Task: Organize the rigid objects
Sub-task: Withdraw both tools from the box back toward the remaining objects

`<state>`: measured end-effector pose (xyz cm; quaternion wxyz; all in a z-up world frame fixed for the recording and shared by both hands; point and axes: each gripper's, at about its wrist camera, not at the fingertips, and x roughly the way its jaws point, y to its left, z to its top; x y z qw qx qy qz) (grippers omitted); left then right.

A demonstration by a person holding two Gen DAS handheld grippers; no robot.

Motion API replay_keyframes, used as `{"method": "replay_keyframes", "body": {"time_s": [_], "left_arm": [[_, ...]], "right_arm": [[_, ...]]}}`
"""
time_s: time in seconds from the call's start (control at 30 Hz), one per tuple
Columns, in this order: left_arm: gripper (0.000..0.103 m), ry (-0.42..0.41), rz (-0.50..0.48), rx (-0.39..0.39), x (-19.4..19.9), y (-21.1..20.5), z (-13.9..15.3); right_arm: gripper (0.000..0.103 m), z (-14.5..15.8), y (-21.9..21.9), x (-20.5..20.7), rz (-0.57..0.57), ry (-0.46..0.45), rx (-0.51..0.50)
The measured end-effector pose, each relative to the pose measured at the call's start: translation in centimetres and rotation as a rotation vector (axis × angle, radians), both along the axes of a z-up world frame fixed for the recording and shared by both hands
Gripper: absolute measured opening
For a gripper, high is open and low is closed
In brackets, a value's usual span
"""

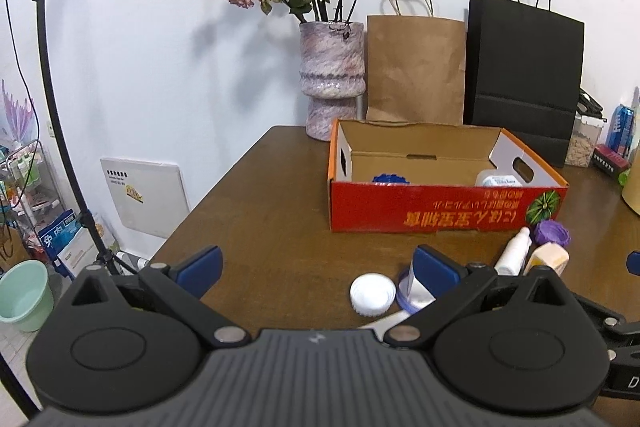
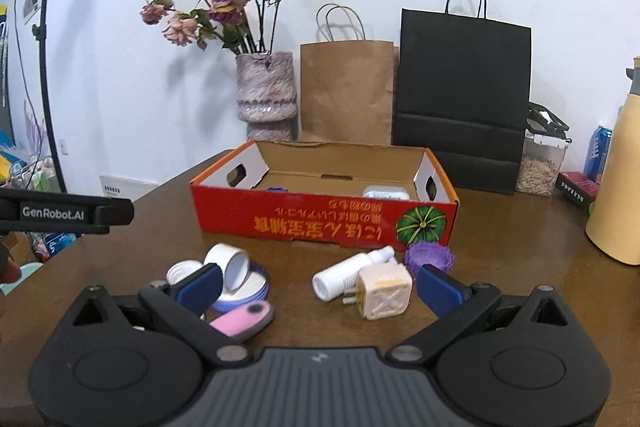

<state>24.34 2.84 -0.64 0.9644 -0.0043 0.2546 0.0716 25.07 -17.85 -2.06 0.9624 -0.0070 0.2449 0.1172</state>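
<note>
A red cardboard box (image 2: 320, 223) (image 1: 440, 207) stands open on the brown table, with a blue piece (image 1: 390, 179) and a white case (image 2: 386, 193) inside. In front of it lie a white spray bottle (image 2: 348, 273), a cream plug adapter (image 2: 384, 293), a purple ridged ring (image 2: 430, 255), a white tape roll (image 2: 232, 263) leaning on a lavender-rimmed dish (image 2: 250, 291), a white cap (image 2: 182, 271) and a pink fob (image 2: 242, 319). My right gripper (image 2: 318, 291) hangs open just short of the adapter. My left gripper (image 1: 316, 267) is open over bare table left of the white cap (image 1: 372, 294).
A marbled vase (image 2: 266, 95) of dried roses, a brown paper bag (image 2: 348, 91) and a black paper bag (image 2: 464, 87) stand behind the box. At the right are a seed jar (image 2: 540, 167), a blue can (image 2: 598, 151) and a cream flask (image 2: 618, 179). A light stand (image 1: 52, 87) rises left of the table.
</note>
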Motion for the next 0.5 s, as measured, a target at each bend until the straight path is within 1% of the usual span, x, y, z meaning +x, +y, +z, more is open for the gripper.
{"method": "replay_keyframes", "body": {"time_s": [0.23,0.5], "left_arm": [[0.103,0.010,0.006,0.010,-2.0,0.9,-0.7],[0.103,0.026,0.027,0.008,-3.8,2.8,-1.7]], "right_arm": [[0.103,-0.5,1.5,-1.6,0.039,0.012,-0.011],[0.103,-1.6,4.0,-3.0,0.092,0.048,-0.049]]}}
